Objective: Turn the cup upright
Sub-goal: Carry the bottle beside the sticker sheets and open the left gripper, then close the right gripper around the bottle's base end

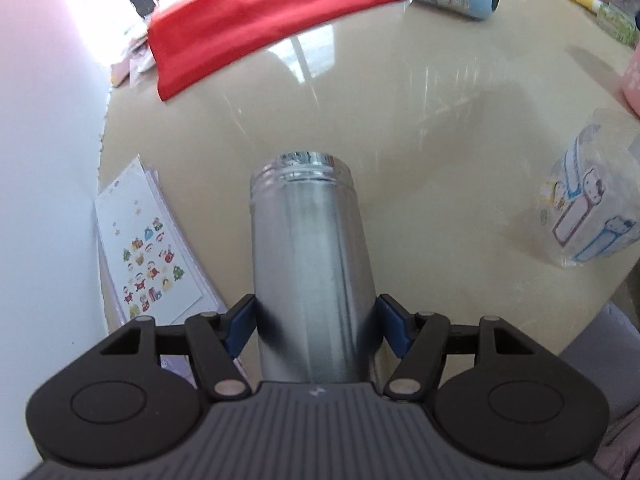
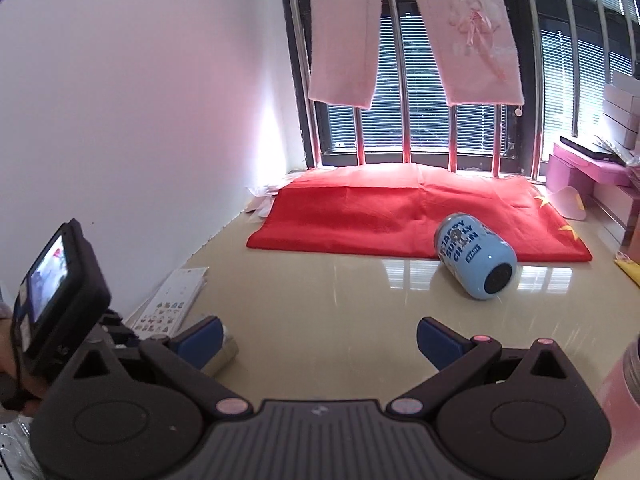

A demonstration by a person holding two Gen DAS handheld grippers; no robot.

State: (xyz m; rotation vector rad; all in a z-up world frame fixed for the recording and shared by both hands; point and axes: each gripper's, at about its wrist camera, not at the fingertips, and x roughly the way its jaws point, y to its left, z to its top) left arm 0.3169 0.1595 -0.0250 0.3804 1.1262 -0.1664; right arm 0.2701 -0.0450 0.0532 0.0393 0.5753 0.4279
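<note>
A brushed-steel cylindrical cup point(image 1: 308, 264) lies lengthwise between the blue pads of the left claw point(image 1: 316, 326), its threaded mouth pointing away from the camera over the glossy beige surface point(image 1: 400, 120); both pads press against its sides low on the body. Whether the cup rests on the surface or is lifted clear cannot be told. Ahead of its mouth stretches a broad bare run of surface, bounded at the far side by a red cloth point(image 1: 260, 28) and on the left by a white wall point(image 1: 44, 160). A sheet of Christmas stickers point(image 1: 148, 248) lies along the wall's foot, just beside the cup. A light-blue printed can-shaped cup point(image 2: 474, 262) lies on its side at the cloth's near edge, dark opening facing the right wrist camera, well apart from the steel cup. A clear cartoon-printed plastic bag point(image 1: 588, 208) sits near the surface's right rim. The right claw point(image 2: 320, 340) hovers low over the surface with its blue pads spread wide, gripping nothing.
</note>
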